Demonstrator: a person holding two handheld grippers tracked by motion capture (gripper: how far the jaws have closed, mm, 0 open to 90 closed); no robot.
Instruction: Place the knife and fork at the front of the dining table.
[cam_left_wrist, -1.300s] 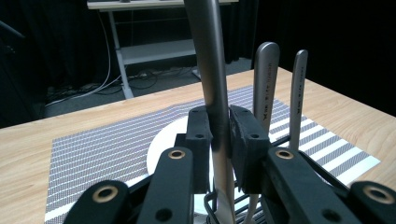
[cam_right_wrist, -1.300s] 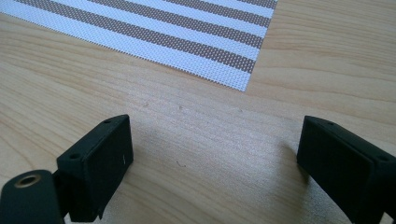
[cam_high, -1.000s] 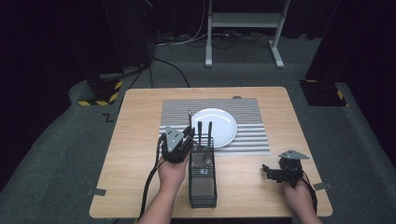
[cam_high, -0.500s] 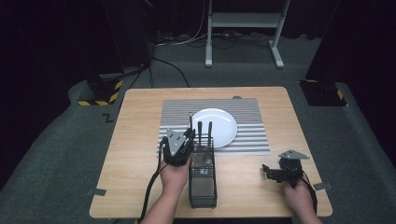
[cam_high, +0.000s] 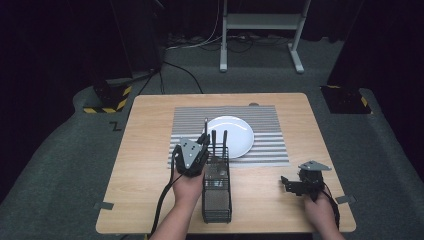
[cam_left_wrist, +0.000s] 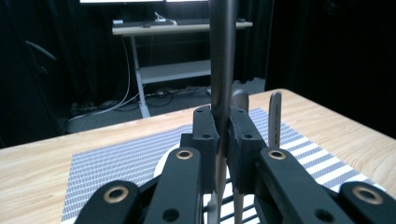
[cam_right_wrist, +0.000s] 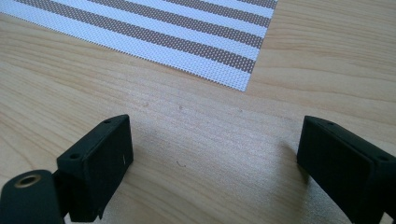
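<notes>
Near the table's (cam_high: 150, 150) front edge, left of middle, my left gripper (cam_left_wrist: 223, 128) is clamped on an upright metal utensil handle (cam_left_wrist: 222, 60), pinched between the pads above the black mesh caddy (cam_high: 216, 197). By the front right corner, my right gripper (cam_right_wrist: 212, 149) rests with jaws wide, nothing between them.

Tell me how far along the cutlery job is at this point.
Early stage. Nothing is laid out: the white plate on the striped placemat has no cutlery beside it. In hand: the left hand-held gripper is shut on one utensil handle above the wire caddy. Left: two handles remain; the right hand-held gripper rests open.
</notes>
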